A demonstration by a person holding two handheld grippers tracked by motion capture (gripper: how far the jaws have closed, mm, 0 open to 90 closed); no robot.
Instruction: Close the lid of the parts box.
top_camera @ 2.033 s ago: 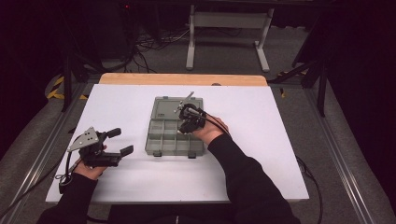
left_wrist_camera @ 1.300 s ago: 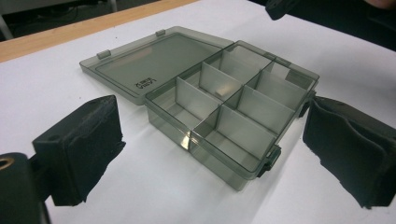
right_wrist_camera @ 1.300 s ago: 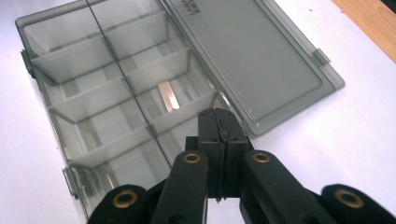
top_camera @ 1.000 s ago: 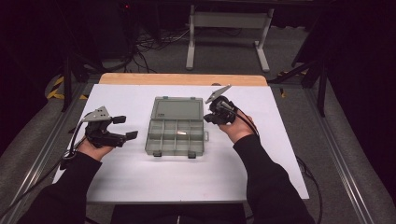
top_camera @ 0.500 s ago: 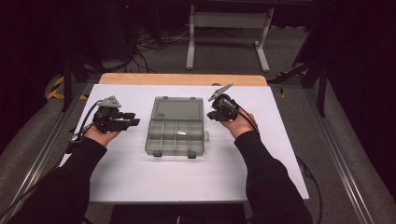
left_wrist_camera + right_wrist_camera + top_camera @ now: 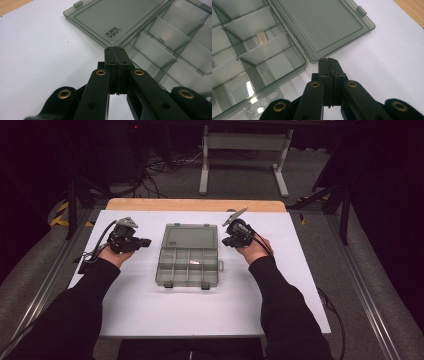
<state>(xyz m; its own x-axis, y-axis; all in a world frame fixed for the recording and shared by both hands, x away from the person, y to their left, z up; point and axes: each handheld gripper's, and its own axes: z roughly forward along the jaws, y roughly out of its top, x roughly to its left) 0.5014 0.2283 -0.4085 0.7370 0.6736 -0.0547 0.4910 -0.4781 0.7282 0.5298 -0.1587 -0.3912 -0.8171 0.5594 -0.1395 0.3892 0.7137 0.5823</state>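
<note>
The clear organiser box [image 6: 189, 255] lies open at centre frame on the white counter [image 6: 150, 310], lid flat toward the top. The left gripper [image 6: 145, 241], jaws just pressed together on nothing, sits left of it; the right gripper [image 6: 226, 240], jaws together and empty, sits right.

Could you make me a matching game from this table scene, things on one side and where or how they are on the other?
Things:
1. compartment box
2. lid
3. left gripper
4. right gripper

Descriptions:
A. shut, just right of the box
B. flipped open, lying flat on the far side
C. shut, just left of the box
D. open, in the middle of the white table

Pairs: 1-D, 2-B, 3-C, 4-A
</note>
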